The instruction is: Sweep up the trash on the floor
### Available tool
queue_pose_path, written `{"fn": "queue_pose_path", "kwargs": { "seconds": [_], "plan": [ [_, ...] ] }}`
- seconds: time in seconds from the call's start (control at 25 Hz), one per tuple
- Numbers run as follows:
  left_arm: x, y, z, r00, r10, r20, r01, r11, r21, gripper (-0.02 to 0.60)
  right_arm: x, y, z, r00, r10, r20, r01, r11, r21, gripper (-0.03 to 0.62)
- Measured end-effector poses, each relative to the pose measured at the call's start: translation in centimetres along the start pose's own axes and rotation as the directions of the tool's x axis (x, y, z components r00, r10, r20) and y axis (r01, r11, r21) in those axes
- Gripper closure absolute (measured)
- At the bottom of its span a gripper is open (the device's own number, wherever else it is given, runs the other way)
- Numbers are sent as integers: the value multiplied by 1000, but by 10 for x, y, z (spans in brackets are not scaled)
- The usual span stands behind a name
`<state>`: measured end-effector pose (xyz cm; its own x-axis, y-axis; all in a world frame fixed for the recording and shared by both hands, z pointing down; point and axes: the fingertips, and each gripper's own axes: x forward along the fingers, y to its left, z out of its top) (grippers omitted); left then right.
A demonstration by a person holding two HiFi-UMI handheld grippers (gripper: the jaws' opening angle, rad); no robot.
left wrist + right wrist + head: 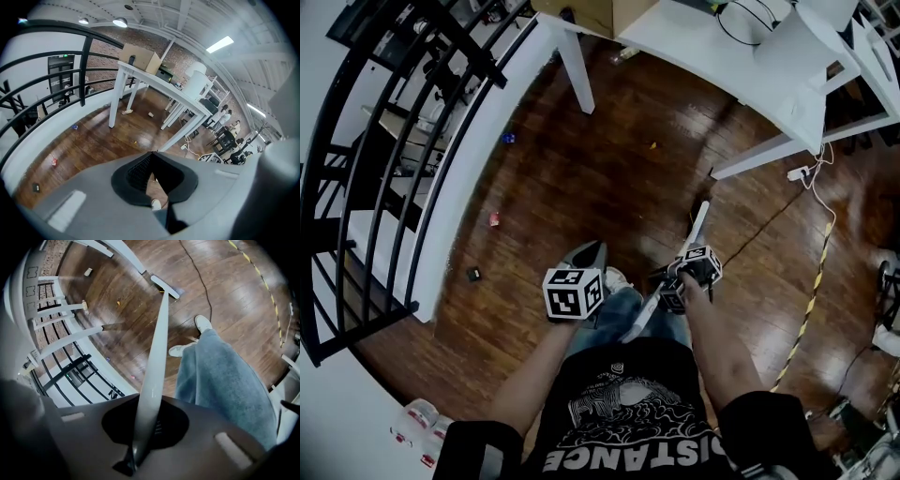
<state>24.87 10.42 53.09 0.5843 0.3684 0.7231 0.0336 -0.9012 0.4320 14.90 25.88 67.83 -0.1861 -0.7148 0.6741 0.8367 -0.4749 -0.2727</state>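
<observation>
Right gripper [150, 404] clamps the broom handle [157, 348], left gripper [152, 157] closed on nothing (sweeping seemingly just starting); next, probably reach the red scrap [494, 218].

We have a wide stretch of bare wood floor [581, 178] in front of us, open for a claw to pass. On the left, the black railing [459, 47] and its white kerb [455, 187] close off that side. Ahead stands the white counter [694, 42]. Its legs [577, 70] come down to the floor, with room between them. A cable [769, 220] and striped tape [811, 300] lie on the right. Our own legs [614, 309] and the broom stick [698, 225] in the right claw [672, 296] fill the spot just below us.
</observation>
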Motion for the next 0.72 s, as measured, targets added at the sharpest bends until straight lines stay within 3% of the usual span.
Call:
{"fn": "queue_pose_path", "kwargs": {
  "seconds": [0.32, 0.72],
  "plan": [
    [-18, 41, 30, 995, 70, 68, -68, 997, -38, 577, 26, 68, -8, 990, 134, -39, -135, 991, -14, 586],
    [-27, 71, 38, 985, 149, 85, -140, 984, -109, 577, 29, 107, -1, 996, 41, -80, -52, 989, -137, 576]
  ]
}}
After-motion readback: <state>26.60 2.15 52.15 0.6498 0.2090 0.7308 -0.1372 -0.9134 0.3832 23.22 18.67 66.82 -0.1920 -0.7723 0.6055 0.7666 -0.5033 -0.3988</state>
